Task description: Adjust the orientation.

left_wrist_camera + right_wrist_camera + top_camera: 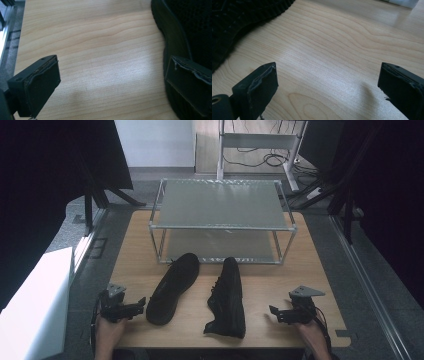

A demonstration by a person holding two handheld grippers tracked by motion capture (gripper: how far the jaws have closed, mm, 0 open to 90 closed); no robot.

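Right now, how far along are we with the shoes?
Nothing looks done: both black shoes, left shoe and right shoe, lie on the table before the rack, whose shelves are bare. Nothing is in hand: left gripper and right gripper are open. Picking up is left.

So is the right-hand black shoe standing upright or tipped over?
Tipped over: the right shoe lies on its side on the table, laces facing the left shoe.
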